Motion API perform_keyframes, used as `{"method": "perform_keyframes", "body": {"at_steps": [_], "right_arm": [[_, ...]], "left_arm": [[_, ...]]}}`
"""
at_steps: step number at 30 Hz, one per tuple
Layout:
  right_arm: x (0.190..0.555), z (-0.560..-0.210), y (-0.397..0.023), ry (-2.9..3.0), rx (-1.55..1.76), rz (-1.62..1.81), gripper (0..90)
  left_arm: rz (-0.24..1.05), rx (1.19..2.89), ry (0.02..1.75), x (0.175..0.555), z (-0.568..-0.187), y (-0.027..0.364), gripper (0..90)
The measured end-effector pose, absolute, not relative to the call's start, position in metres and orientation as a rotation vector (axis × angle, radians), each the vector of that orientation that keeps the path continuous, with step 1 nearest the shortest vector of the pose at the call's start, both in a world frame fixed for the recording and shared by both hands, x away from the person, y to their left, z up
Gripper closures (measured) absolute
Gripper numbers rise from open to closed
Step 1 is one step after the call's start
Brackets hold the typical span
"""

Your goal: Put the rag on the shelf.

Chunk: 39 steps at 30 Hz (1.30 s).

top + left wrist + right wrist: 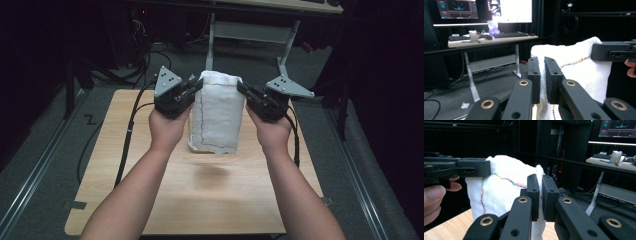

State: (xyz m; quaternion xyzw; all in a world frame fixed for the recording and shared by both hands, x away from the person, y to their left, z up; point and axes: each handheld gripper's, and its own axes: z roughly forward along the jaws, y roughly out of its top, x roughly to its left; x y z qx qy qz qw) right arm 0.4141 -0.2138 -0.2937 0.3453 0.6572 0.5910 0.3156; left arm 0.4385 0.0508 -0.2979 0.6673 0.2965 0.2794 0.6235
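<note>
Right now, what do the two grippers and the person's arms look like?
Both grippers, left gripper and right gripper, are black with blocky jaws, brass-coloured pivot rings and a grey three-cornered plate on top. Black cables trail from each. The forearms are bare, no sleeves.

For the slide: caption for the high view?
Both tongs hold a white towel up above the wooden table.

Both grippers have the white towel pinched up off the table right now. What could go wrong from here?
1. Each gripper, left and right, seems to pinch only a top corner of the towel; a thin bite could slip and drop that side.
2. The towel hangs above the table, so pulling the grippers apart may tug the fabric out of the jaws.
</note>
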Motion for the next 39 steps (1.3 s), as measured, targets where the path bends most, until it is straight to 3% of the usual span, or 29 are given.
{"method": "perform_keyframes", "body": {"at_steps": [24, 39], "right_arm": [[0.494, -0.308, -0.209, 1.776, 1.022, 1.592, 86.2], [0.534, -0.329, -0.21, 1.843, 1.124, 1.492, 86.1]], "left_arm": [[0.598, 1.591, 0.802, 0.508, -0.304, 0.054, 83.7], [0.53, 1.627, 0.881, 0.545, -0.334, 0.049, 83.5]]}}
